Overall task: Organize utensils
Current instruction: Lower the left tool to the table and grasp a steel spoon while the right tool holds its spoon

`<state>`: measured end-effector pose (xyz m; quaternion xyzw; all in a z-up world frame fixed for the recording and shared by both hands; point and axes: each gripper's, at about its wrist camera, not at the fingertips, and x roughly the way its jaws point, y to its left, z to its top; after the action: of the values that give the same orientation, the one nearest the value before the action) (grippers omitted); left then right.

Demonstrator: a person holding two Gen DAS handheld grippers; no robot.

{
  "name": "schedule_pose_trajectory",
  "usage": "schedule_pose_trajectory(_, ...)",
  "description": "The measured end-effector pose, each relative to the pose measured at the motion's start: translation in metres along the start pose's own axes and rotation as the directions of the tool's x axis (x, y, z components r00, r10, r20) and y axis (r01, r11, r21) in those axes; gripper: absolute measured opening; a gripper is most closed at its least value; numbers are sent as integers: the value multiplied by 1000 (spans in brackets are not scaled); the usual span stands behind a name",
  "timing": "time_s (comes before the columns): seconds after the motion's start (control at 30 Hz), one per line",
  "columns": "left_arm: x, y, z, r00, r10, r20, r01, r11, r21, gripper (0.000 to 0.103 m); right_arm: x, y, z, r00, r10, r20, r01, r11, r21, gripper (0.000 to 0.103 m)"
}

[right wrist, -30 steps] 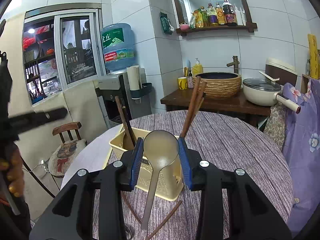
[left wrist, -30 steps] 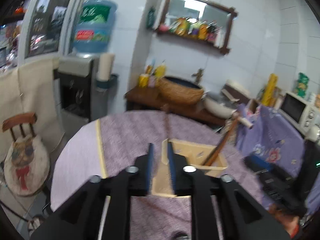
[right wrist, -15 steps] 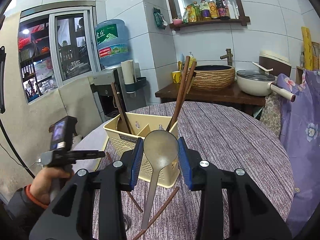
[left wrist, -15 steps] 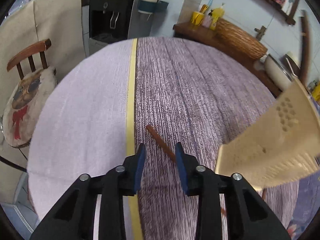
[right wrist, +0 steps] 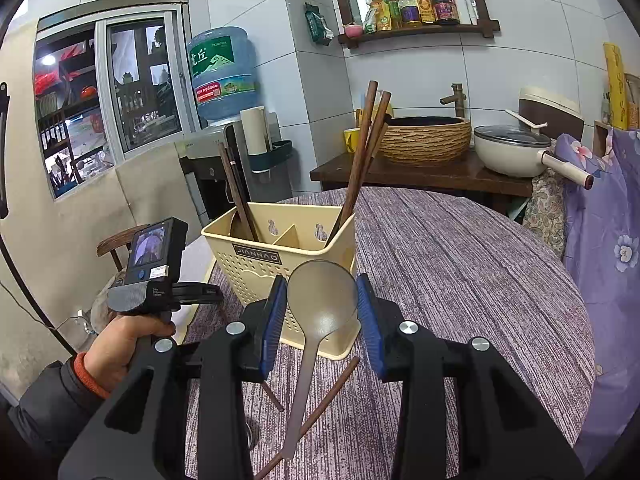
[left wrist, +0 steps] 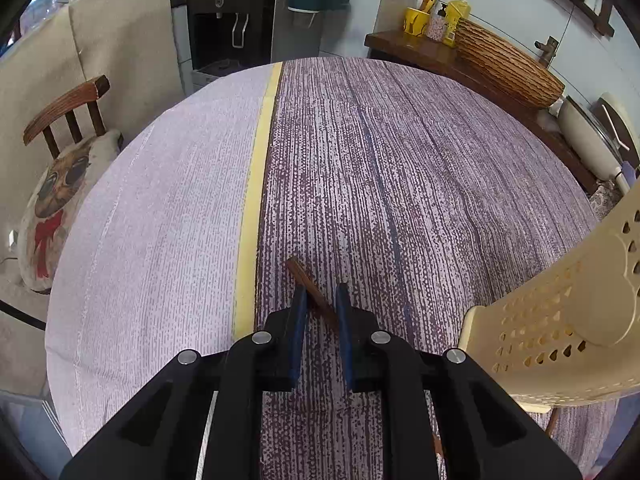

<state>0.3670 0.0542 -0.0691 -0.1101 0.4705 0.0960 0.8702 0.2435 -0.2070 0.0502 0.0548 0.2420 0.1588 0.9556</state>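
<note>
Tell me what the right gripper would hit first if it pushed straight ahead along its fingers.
Most likely the cream utensil holder, directly beyond the right gripper, which is shut on the metal spoon. The spoon bowl would probably touch its front wall first, though depth is unclear.

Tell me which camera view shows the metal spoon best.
The right wrist view: the metal spoon sits whole between the right claw's blue pads, bowl up, handle hanging toward the table. The left wrist view shows none of it.
</note>
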Motion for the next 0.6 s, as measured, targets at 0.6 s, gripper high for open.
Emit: schedule_pose_trajectory(0.6, -4, 2, 12, 997, -70, 19, 71, 995, -74, 1, -3, -8, 1, 1000, -16, 10, 16, 999, 41, 36)
